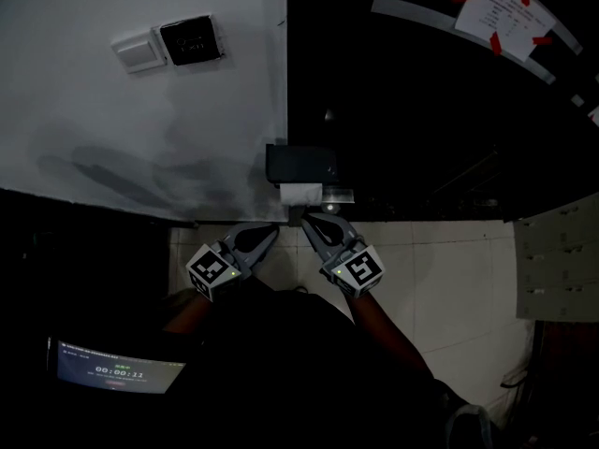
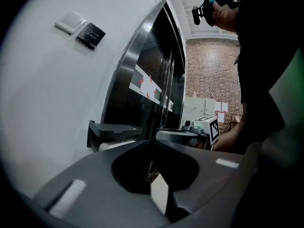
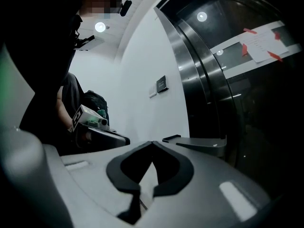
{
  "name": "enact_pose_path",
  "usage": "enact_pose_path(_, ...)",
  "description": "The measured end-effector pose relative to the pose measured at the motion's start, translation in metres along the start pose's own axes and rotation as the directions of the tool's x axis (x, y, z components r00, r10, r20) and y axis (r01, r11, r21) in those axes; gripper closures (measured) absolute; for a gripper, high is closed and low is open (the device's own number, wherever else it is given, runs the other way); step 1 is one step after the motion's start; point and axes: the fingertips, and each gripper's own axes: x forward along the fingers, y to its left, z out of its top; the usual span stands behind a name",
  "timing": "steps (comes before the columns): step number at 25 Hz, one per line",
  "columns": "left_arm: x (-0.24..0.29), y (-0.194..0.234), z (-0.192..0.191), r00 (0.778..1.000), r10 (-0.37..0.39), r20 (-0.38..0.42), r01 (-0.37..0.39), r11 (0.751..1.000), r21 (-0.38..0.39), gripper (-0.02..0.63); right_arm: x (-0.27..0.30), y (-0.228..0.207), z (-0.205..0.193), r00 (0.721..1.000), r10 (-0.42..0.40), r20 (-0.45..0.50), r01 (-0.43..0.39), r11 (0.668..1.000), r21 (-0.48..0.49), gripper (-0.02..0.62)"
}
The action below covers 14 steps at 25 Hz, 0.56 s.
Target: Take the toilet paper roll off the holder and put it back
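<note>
Evidently the toilet paper roll hangs on its holder, fixed where the white wall meets the dark glass panel, so the taking-off step has not yet begun. Both claws point up at it from just below. The right gripper is nearest, its jaws pressed together on nothing. The left gripper is just beside it, likewise closed and empty. Next, I judge, one claw must spread, rise around the roll and pinch it gently, then draw it free of the holder without crushing the soft paper.
</note>
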Motion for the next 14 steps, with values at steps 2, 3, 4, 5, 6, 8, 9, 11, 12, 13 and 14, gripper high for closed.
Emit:
enact_pose_path(2,0.002,0.000,0.001,1.000,-0.001,0.001,0.001,1.000,0.001,0.603,0.000,-0.002,-0.002,1.000,0.002,0.006,-0.002,1.000,-0.002,0.595)
enact_pose_path(3,0.003,0.000,0.001,1.000,-0.002,0.000,0.002,1.000,0.002,0.603,0.000,-0.002,-0.001,1.000,0.002,0.007,-0.002,1.000,-0.003,0.595)
enact_pose_path(4,0.004,0.001,0.001,1.000,-0.002,0.000,0.002,1.000,0.002,0.603,0.000,-0.002,0.001,1.000,0.001,0.005,-0.001,1.000,0.002,0.595)
enact_pose_path(5,0.005,0.000,0.002,1.000,-0.003,-0.001,0.003,1.000,0.002,0.603,0.000,-0.001,0.003,1.000,0.001,0.003,-0.001,1.000,0.009,0.595)
enact_pose_path(6,0.006,0.000,0.002,1.000,-0.003,-0.001,0.003,1.000,0.002,0.603,0.000,-0.002,0.004,1.000,0.002,0.001,-0.002,1.000,0.014,0.595)
enact_pose_path(8,0.008,0.000,0.003,1.000,-0.004,-0.004,0.004,1.000,0.001,0.603,0.000,-0.002,0.003,1.000,0.003,-0.002,-0.003,1.000,0.017,0.594)
enact_pose_path(9,0.009,-0.001,0.004,1.000,-0.005,-0.006,0.005,1.000,-0.001,0.603,0.000,-0.003,0.003,1.000,0.004,-0.001,-0.004,1.000,0.017,0.595)
enact_pose_path(11,0.011,0.000,0.004,1.000,-0.008,-0.007,0.008,1.000,-0.001,0.603,0.000,-0.003,0.004,1.000,0.008,0.003,-0.008,1.000,0.016,0.594)
enact_pose_path(12,0.012,0.001,0.004,1.000,-0.008,-0.005,0.008,1.000,0.003,0.603,0.000,-0.003,0.005,1.000,0.010,0.005,-0.010,1.000,0.017,0.595)
enact_pose_path(13,0.012,0.002,0.003,1.000,-0.008,-0.003,0.008,1.000,0.006,0.603,0.000,-0.004,0.005,1.000,0.011,0.007,-0.011,1.000,0.018,0.595)
enact_pose_path(14,0.013,0.003,0.002,1.000,-0.009,-0.001,0.009,1.000,0.009,0.603,0.000,-0.004,0.005,1.000,0.013,0.009,-0.013,1.000,0.019,0.595)
